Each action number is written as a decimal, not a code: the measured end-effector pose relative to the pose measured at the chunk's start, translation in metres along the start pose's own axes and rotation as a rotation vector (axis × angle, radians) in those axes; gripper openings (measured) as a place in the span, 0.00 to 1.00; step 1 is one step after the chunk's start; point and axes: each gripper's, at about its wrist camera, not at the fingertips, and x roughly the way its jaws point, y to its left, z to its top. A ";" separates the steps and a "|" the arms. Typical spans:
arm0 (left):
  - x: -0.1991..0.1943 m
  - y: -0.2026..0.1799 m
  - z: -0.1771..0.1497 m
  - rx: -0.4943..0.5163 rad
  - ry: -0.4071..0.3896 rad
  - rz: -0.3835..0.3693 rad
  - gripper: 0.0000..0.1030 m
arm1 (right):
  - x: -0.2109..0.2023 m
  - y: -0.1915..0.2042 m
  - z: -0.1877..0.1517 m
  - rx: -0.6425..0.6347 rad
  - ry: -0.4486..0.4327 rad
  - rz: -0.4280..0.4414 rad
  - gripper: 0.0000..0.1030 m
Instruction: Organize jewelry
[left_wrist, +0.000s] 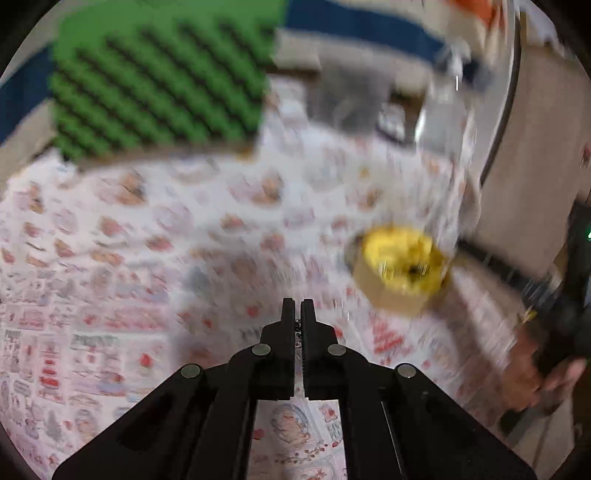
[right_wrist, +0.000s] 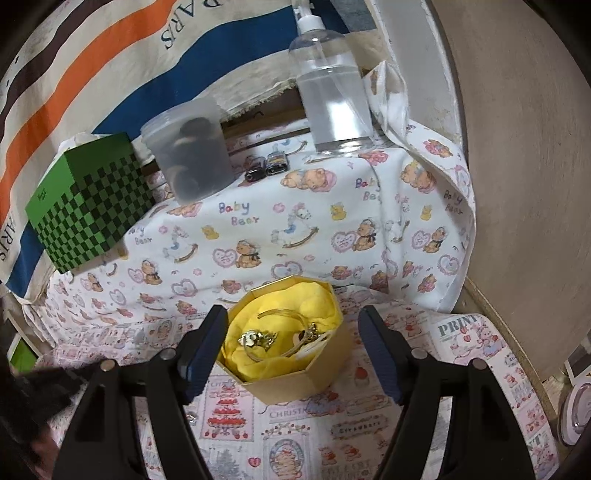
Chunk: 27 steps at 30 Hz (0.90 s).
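A gold octagonal box (right_wrist: 295, 387) lined with yellow cloth sits on the printed tablecloth (right_wrist: 332, 229). Inside lie a gold bangle (right_wrist: 280, 314) and small gold pieces (right_wrist: 258, 338). My right gripper (right_wrist: 293, 312) is open, its blue-padded fingers (right_wrist: 205, 347) standing on either side of the box. In the blurred left wrist view, the same box (left_wrist: 399, 266) lies ahead and to the right of my left gripper (left_wrist: 298, 306), which is shut above the cloth. A thin dark beaded line shows in its slit; I cannot tell what it is.
A green checkered box (right_wrist: 92, 210) stands at the left. Behind are a translucent tub (right_wrist: 192, 147), a clear pump bottle (right_wrist: 332, 96) and two small dark items (right_wrist: 266, 170). A striped cloth hangs behind, and a round wooden panel (right_wrist: 517, 184) closes off the right.
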 end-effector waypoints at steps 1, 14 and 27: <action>-0.010 0.004 0.003 -0.012 -0.027 -0.005 0.02 | 0.000 0.001 -0.001 -0.002 0.004 0.012 0.69; -0.028 0.040 0.007 -0.057 -0.225 0.234 0.02 | 0.010 0.062 -0.016 -0.121 0.224 0.222 0.69; -0.026 0.067 0.006 -0.141 -0.187 0.234 0.02 | 0.098 0.090 -0.037 0.100 0.567 0.040 0.30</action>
